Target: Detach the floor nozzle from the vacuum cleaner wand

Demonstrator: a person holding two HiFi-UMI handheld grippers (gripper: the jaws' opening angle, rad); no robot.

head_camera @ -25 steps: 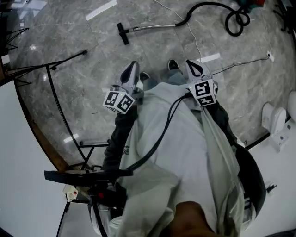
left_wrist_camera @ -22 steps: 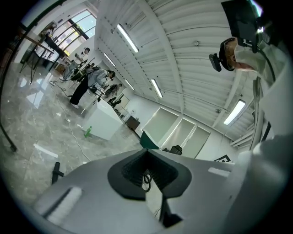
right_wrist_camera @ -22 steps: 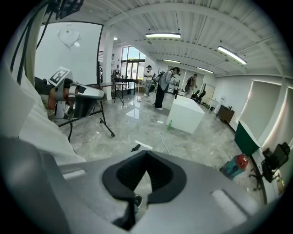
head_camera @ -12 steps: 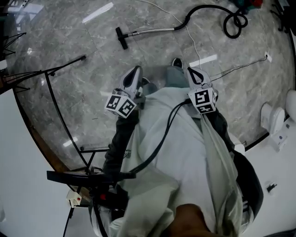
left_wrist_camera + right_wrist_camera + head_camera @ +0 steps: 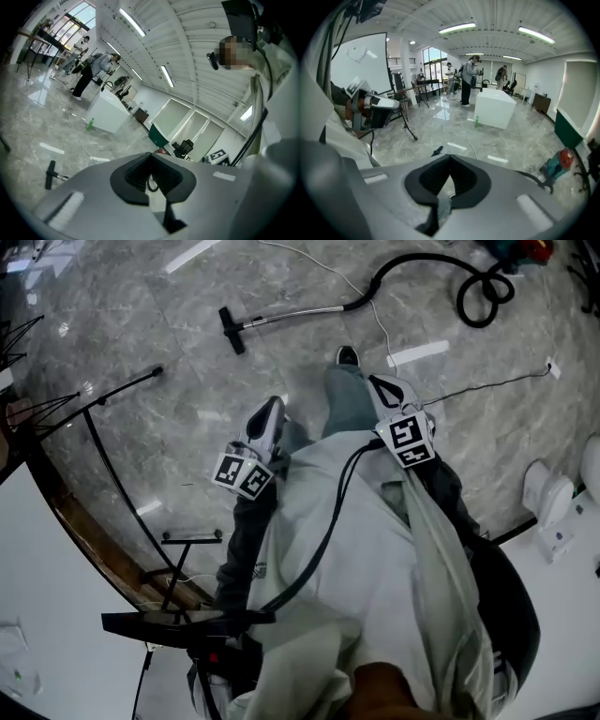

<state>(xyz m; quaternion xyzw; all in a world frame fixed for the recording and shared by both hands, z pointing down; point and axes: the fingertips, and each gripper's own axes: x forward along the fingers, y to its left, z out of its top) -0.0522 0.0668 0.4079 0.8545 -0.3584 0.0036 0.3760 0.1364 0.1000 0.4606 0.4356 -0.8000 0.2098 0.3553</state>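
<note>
The floor nozzle (image 5: 231, 331) lies well beyond both jaws.

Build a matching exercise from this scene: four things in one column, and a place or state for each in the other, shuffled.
Things:
1. floor nozzle
2. black hose
3. left gripper
4. green bottle

Places or states:
A. jaws shut, nothing between them
B. looped on the floor
C. on the end of the wand
D. standing by the white block

Pairs: 1-C, 2-B, 3-A, 4-D
</note>
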